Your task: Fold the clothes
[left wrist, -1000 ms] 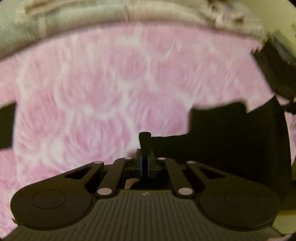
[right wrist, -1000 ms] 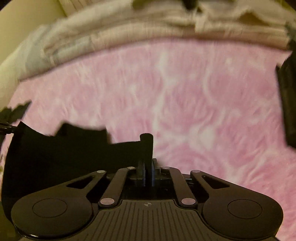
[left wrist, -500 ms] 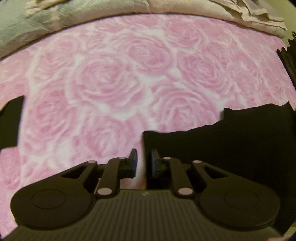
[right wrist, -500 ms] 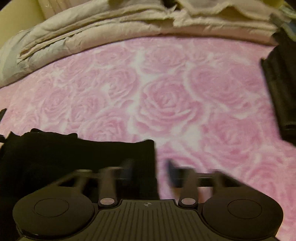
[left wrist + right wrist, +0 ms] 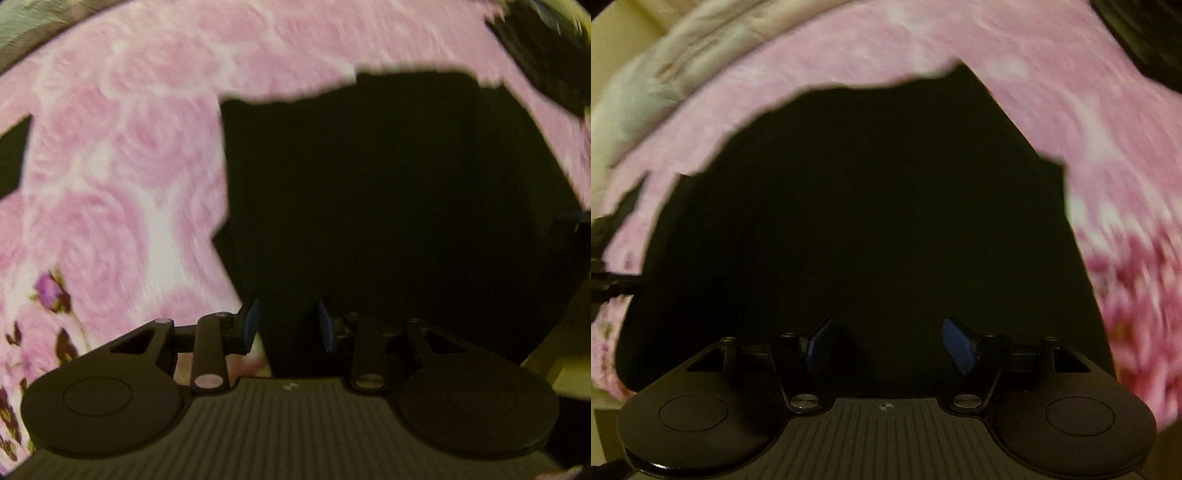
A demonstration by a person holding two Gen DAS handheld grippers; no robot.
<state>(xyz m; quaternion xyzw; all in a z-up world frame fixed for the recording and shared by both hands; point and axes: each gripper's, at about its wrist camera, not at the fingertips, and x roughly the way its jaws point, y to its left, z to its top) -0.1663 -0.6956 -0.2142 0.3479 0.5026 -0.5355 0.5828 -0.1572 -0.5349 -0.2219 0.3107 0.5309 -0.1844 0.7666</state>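
Note:
A black garment (image 5: 388,203) lies flat on a pink rose-patterned blanket (image 5: 110,166). In the left wrist view it fills the centre and right, its left edge running down toward my left gripper (image 5: 288,325), which is open with blue pads and nothing between them. The same black garment (image 5: 868,229) fills most of the right wrist view. My right gripper (image 5: 886,343) hovers over its near part, open wide, holding nothing. Both views are motion-blurred.
Beige and grey bedding (image 5: 665,81) is heaped at the blanket's far edge. Another dark cloth (image 5: 1145,40) lies at the upper right, and a dark cloth (image 5: 546,55) shows at the left view's upper right. A dark patch (image 5: 13,155) sits at the far left.
Both grippers were shut on the black garment's edge, then let go and opened. They have since pulled back toward the near side, so the garment now fills more of each view.

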